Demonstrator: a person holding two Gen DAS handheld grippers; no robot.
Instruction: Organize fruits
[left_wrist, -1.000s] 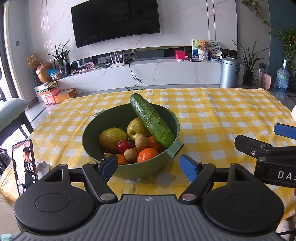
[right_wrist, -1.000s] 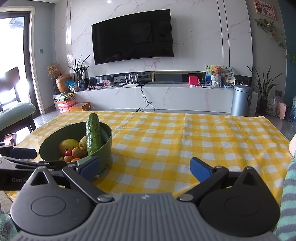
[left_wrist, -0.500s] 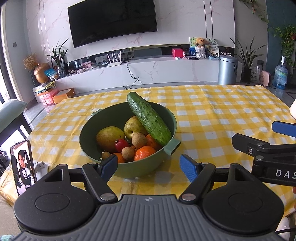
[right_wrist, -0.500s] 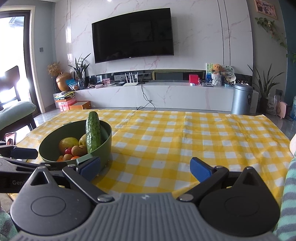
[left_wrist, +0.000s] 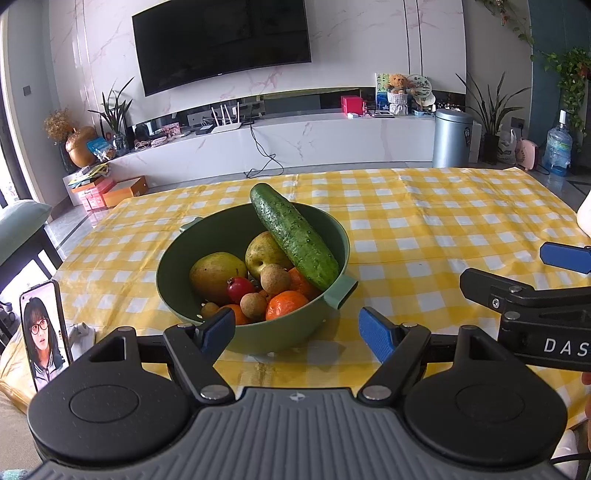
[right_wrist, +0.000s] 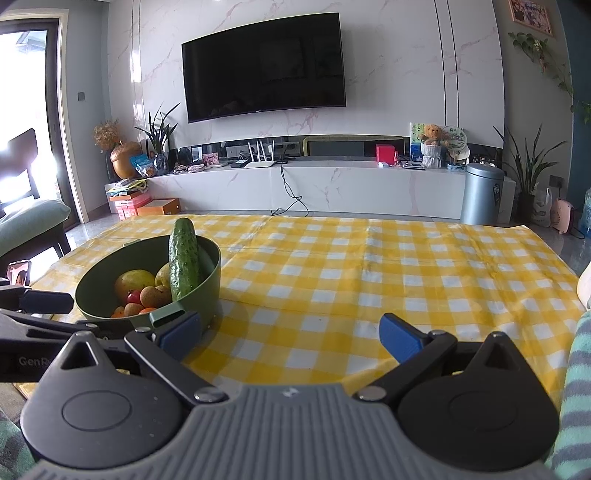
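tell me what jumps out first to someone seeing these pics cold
The long green cucumber leans on the far rim of the green bowl, slanting over the pears, oranges and small brown fruits piled inside. The bowl sits toward the left of a yellow checked tablecloth. Both tongs, left and right, are open and hold nothing.

I am in a home living room. A large wall-mounted television (right_wrist: 264, 66) hangs on a marble wall above a long white media console (right_wrist: 314, 184) holding a router, a teddy bear (right_wrist: 432, 134) and houseplants. A table with a yellow checked tablecloth (right_wrist: 369, 266) fills the foreground.
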